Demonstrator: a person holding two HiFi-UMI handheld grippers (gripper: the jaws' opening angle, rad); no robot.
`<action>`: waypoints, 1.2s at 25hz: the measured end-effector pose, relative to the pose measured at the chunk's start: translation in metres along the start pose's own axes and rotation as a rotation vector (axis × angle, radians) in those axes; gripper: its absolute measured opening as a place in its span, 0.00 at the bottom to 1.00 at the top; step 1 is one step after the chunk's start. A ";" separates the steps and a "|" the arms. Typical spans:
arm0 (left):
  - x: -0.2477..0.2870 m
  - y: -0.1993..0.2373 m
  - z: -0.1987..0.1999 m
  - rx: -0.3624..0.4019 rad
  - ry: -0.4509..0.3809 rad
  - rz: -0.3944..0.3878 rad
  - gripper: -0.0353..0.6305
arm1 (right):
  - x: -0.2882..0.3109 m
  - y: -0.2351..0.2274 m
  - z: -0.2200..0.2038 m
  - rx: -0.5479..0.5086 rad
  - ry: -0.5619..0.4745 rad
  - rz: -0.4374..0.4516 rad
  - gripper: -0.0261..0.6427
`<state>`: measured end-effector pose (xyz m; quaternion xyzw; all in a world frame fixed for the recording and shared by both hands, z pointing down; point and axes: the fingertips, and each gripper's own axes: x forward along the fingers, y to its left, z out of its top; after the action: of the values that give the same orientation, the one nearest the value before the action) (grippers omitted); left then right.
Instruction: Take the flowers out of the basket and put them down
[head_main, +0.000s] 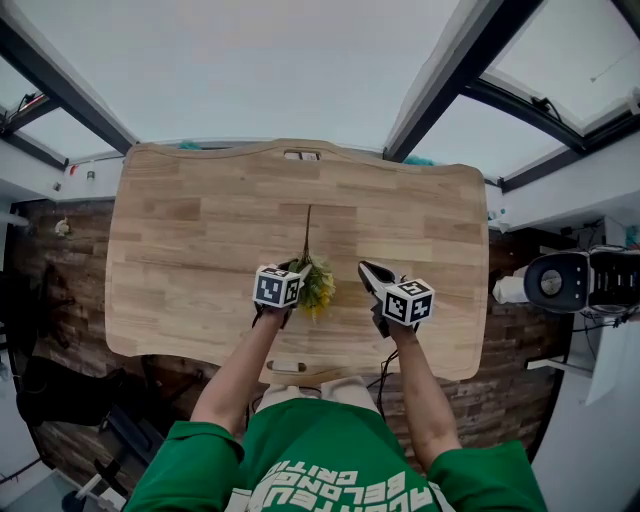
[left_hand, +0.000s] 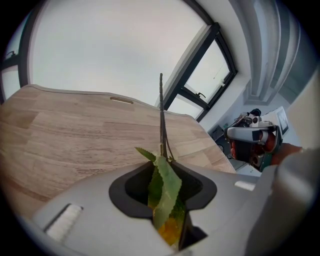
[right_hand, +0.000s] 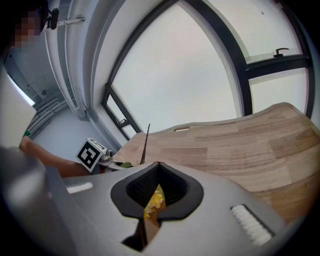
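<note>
"Flowers (head_main: 318, 285) first: where are they in the head view?"

"Near the front of the wooden table (head_main: 190, 240), right at the tip of my left gripper (head_main: 298, 270). The yellow blossoms (head_main: 320, 290) sit just beside its marker cube (head_main: 277, 287). The thin stem (head_main: 307, 230) runs straight away from me toward the table's middle. My right gripper (head_main: 368, 268) is near, on the other side of the blossoms, apart from them."

"And the left gripper view?"

"My jaws are closed on the flowers. A long green leaf (left_hand: 165, 192) and some of the blossoms (left_hand: 171, 234) fill the slot between them. The stem (left_hand: 161, 115) sticks out ahead, tilted up so that its tip shows above the far edge of the table (left_hand: 75, 135). That end is off the wood. Whether the blossoms touch the table I can't tell."

"The right gripper view?"

"Those jaws stand a narrow slit apart and grip nothing. Through the gap I see wood and the yellow blossoms (right_hand: 154, 200), which lie beyond the jaws. Off to the left is the left gripper's marker cube (right_hand: 91, 154). The stem (right_hand: 146, 142) rises beside it against the window (right_hand: 190, 90)."
</note>
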<state>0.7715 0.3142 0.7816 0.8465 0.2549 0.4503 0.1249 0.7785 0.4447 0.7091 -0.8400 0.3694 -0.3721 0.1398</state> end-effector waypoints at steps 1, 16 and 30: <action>0.002 0.004 0.001 -0.002 0.002 0.003 0.25 | 0.003 -0.001 0.000 0.002 0.002 0.001 0.05; 0.030 0.037 0.007 -0.026 0.054 0.041 0.35 | 0.019 -0.021 0.002 0.036 0.033 -0.017 0.05; 0.011 0.045 0.027 0.076 0.048 0.110 0.36 | 0.012 -0.009 0.021 0.014 -0.006 -0.034 0.05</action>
<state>0.8131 0.2833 0.7941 0.8523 0.2280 0.4666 0.0618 0.8037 0.4413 0.7054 -0.8462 0.3520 -0.3747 0.1404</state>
